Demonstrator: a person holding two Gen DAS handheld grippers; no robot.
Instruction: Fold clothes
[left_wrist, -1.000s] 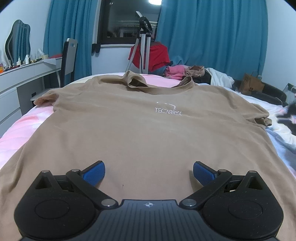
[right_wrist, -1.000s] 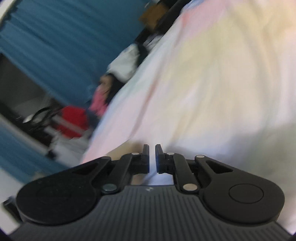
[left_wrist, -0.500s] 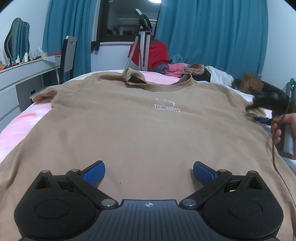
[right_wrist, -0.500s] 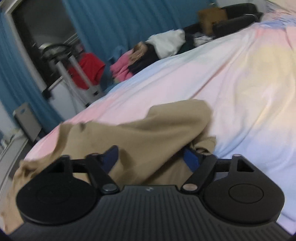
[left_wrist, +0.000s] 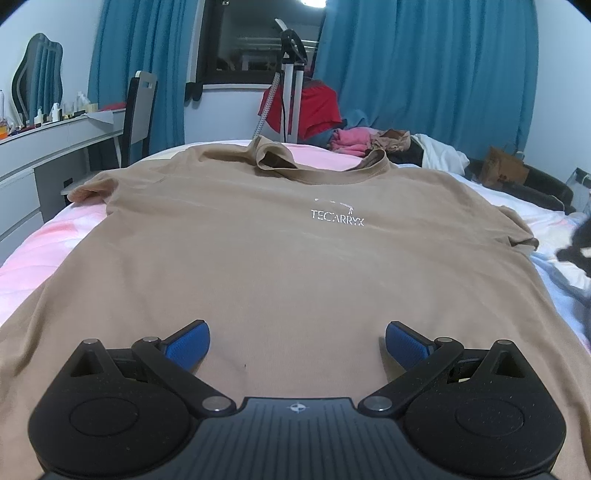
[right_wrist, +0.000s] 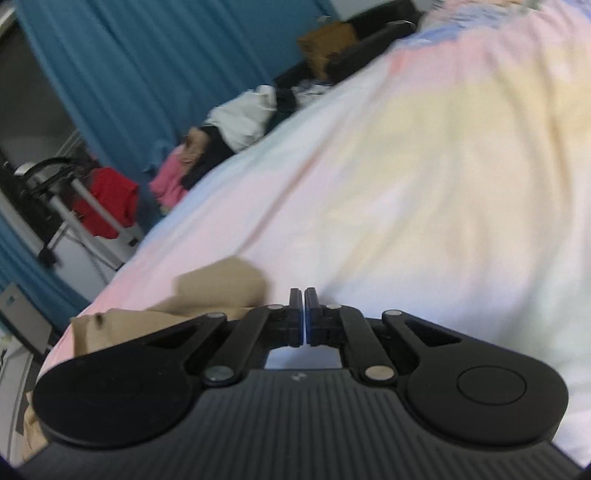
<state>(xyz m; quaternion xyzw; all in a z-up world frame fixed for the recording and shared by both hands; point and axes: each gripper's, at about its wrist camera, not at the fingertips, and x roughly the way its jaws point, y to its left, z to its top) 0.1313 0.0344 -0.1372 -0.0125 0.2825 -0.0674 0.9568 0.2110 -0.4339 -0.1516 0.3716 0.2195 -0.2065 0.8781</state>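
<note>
Your left gripper (left_wrist: 297, 341) is wide open low over the hem of the tan T-shirt (left_wrist: 280, 266), which lies spread flat on the bed (left_wrist: 40, 251), while your right gripper (right_wrist: 304, 314), pinched together on nothing, sits by its sleeve at 9 o'clock.

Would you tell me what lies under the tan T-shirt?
The T-shirt lies on a pastel bedsheet, visible at both sides. Whatever is beneath its middle is covered.
</note>
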